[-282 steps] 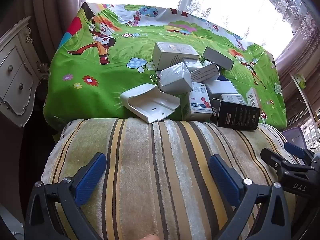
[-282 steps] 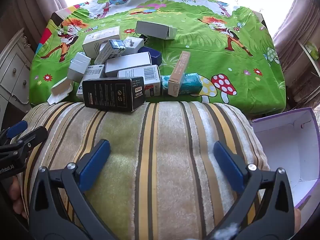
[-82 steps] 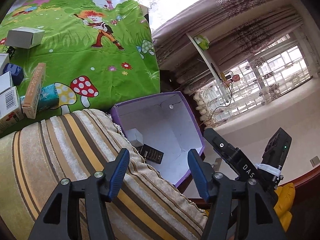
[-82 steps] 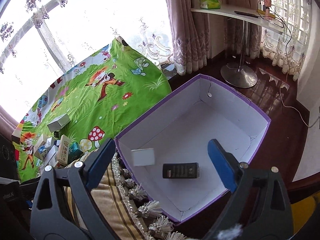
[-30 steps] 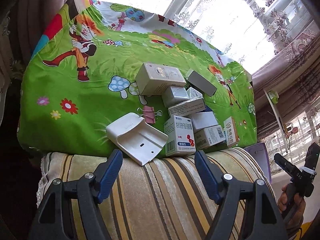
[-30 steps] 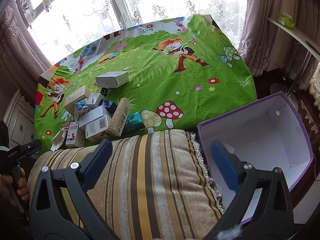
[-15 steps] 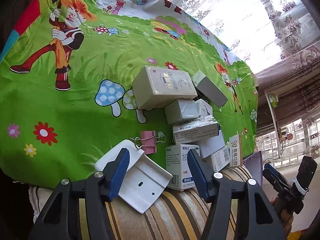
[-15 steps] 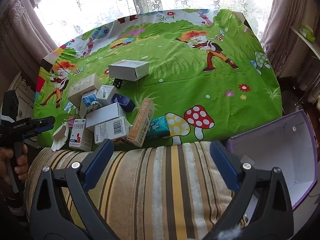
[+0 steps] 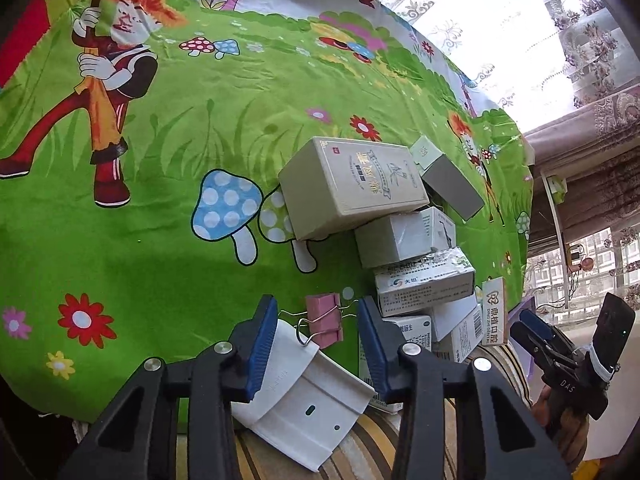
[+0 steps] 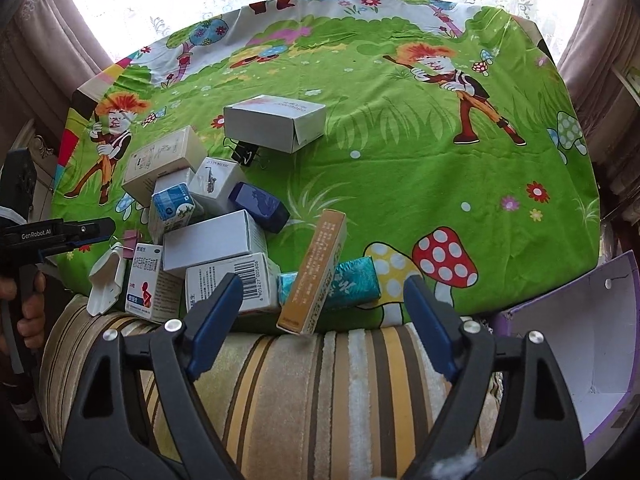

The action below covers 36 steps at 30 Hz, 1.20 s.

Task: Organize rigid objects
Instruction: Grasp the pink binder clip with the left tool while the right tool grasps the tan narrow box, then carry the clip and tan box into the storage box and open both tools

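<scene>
Straddling the white plastic holder and the pink binder clip, the left claw has its jaws apart with nothing gripped. The holder lies at the near left edge of the green cartoon sheet, partly over the striped cushion, its long axis running from far left to near right between the blue pads, so the left claw is much the nearer one to take it. The clip sits on the holder's far edge, directly in the line of a closing grip, and a red-and-white medicine box stands just beside the right pad; either could be caught along with the holder.

The right claw hangs wide apart and empty over the cushion, facing the near side of the box pile: a tilted orange carton leans against a teal packet, with a barcode box to their left. The purple-edged bin stands open at the right, beyond the cushion.
</scene>
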Each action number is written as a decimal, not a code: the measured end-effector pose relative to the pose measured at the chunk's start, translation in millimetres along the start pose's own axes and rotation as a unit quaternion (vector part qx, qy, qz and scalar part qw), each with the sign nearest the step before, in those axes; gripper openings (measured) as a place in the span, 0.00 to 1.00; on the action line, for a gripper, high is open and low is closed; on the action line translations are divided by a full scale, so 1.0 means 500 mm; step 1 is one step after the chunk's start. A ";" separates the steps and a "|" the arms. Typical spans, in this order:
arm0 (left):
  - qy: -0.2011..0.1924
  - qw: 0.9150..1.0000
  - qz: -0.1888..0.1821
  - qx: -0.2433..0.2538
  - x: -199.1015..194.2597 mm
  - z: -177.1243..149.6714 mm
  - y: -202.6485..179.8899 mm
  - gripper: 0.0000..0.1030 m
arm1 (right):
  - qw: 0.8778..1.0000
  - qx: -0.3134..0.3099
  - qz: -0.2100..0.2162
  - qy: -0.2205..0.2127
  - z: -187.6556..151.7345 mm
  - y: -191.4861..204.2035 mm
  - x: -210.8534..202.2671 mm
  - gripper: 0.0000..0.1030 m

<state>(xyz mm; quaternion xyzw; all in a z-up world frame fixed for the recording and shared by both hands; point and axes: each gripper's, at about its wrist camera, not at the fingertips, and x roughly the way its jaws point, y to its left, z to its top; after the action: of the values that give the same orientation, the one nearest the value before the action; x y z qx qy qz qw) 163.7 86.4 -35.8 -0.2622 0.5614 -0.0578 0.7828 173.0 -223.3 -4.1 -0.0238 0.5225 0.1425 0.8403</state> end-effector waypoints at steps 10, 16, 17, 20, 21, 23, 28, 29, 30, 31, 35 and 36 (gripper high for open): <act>0.016 0.997 0.043 0.062 0.031 0.009 -0.038 0.40 | 1.000 0.009 -0.001 0.011 0.011 -0.004 0.030 0.64; 0.021 0.985 0.098 0.142 0.042 -0.001 -0.084 0.41 | 1.000 0.007 0.006 0.018 0.012 -0.003 0.044 0.58; 0.021 0.982 0.104 0.155 0.044 -0.003 -0.090 0.41 | 1.000 0.008 0.008 0.020 0.012 -0.004 0.046 0.57; 0.028 0.975 0.118 0.187 0.061 -0.009 -0.107 0.41 | 1.000 0.011 0.010 0.024 0.010 -0.007 0.052 0.54; 0.031 0.973 0.124 0.193 0.067 -0.011 -0.110 0.41 | 1.000 0.011 0.011 0.026 0.010 -0.007 0.054 0.52; 0.037 0.970 0.128 0.202 0.075 -0.015 -0.115 0.41 | 1.000 0.010 0.011 0.027 0.008 -0.007 0.056 0.48; 0.040 0.966 0.136 0.214 0.090 -0.020 -0.122 0.39 | 0.999 0.016 0.021 0.033 0.004 -0.011 0.063 0.24; 0.038 0.967 0.134 0.211 0.090 -0.019 -0.122 0.39 | 0.999 0.017 0.023 0.032 0.003 -0.012 0.063 0.23; 0.035 0.968 0.132 0.208 0.089 -0.018 -0.122 0.39 | 0.999 0.018 0.026 0.030 0.002 -0.012 0.062 0.20; 0.033 0.969 0.132 0.207 0.088 -0.018 -0.122 0.38 | 0.999 0.019 0.028 0.027 0.002 -0.013 0.060 0.19; 0.023 0.973 0.124 0.193 0.076 -0.017 -0.117 0.33 | 0.999 0.026 0.033 0.010 0.000 -0.019 0.044 0.19; 0.018 0.975 0.121 0.187 0.069 -0.016 -0.114 0.33 | 0.999 0.028 0.034 0.006 -0.001 -0.020 0.040 0.19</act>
<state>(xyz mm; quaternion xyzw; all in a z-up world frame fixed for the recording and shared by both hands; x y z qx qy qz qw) 180.4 21.7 -39.7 -0.0401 0.5824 -0.0711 0.8088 183.5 -228.9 -23.0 0.0164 0.5319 0.1561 0.8321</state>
